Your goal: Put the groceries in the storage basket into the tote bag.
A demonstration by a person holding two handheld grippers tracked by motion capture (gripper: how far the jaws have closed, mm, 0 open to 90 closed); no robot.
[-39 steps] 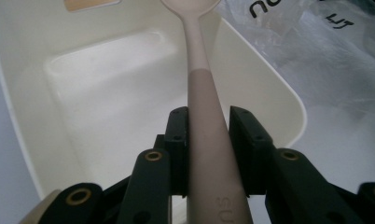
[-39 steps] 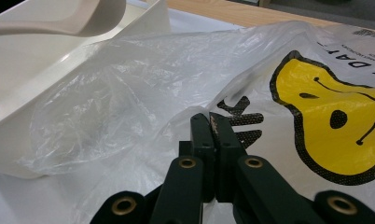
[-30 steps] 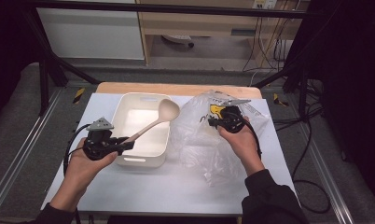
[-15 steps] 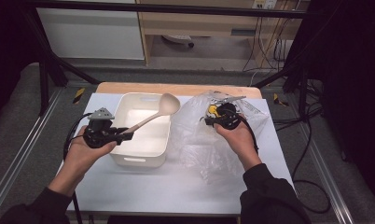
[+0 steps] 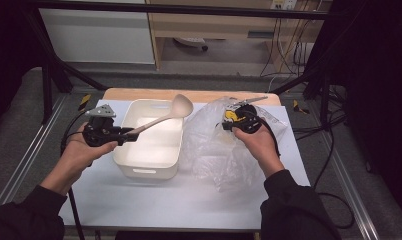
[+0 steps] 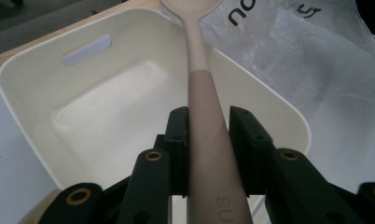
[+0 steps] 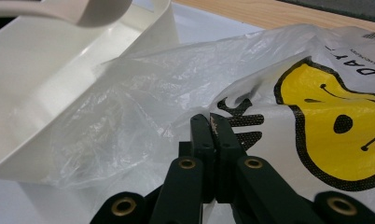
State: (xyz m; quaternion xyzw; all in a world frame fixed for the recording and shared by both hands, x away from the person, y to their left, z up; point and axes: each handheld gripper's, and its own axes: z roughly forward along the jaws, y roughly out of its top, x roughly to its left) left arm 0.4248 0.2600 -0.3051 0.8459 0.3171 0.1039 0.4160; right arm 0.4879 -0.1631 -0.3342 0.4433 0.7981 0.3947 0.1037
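- Spoon (image 5: 161,117), beige, long-handled, is pinched by its handle in the left gripper (image 5: 123,136) and held above the white bin (image 5: 150,165).
- Right gripper (image 7: 212,126), jaws pressed together, pinches the clear plastic bag (image 5: 214,150) lying beside the bin on the table (image 5: 164,200).

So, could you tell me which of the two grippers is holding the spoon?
The left gripper: its jaws clamp the beige spoon by the handle above the white bin, while the right gripper pinches the plastic bag.

White-topped table (image 5: 189,200) with wooden far edge; cream tub (image 5: 150,155) and crumpled clear plastic bag (image 5: 214,155) lie on it, touching.
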